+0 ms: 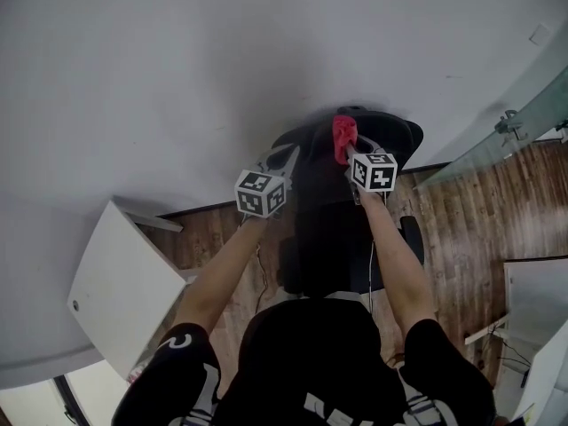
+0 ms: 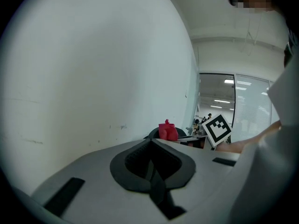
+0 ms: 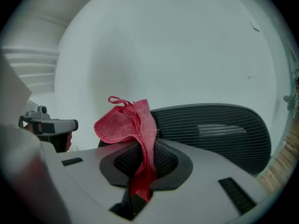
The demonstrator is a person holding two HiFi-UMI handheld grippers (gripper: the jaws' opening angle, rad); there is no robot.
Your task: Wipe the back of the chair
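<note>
Both tongs closed. My right tongs point(image 3: 141, 143) are clenched on a red cloth point(image 3: 125, 124): a strip is pinched between the pads, the rest bunched above the tips w/ a loose thread loop on top. Head view: right tongs point(image 1: 344, 152) out at arm's length, cloth point(image 1: 344, 137) at the top edge of the chair back point(image 1: 398, 137). Can't tell if the cloth actually touches it. Right gripper view: chair back point(image 3: 219, 129) is dark ribbed mesh w/ a curved top, just behind & right of the cloth, white wall point(image 3: 187, 45) beyond.

Left tongs point(image 2: 152, 146) clenched shut, nothing between the pads. Head view puts left tongs point(image 1: 286, 156) by the left end of the chair back, about level w/ the right pair & apart from the cloth. Contact w/ chair: can't tell. Left gripper view runs along the wall point(image 2: 93, 78); cloth point(image 2: 167, 130) & marker cube point(image 2: 217, 129) of the right tongs show farther along.

Chair seat point(image 1: 324, 256) black, below my arms, armrest point(image 1: 411, 238) on its right side. Wood floor point(image 1: 461, 229) under the chair. White bench point(image 1: 115, 287) to my left, near the wall. Glass partition point(image 1: 497, 131) off to the right.
</note>
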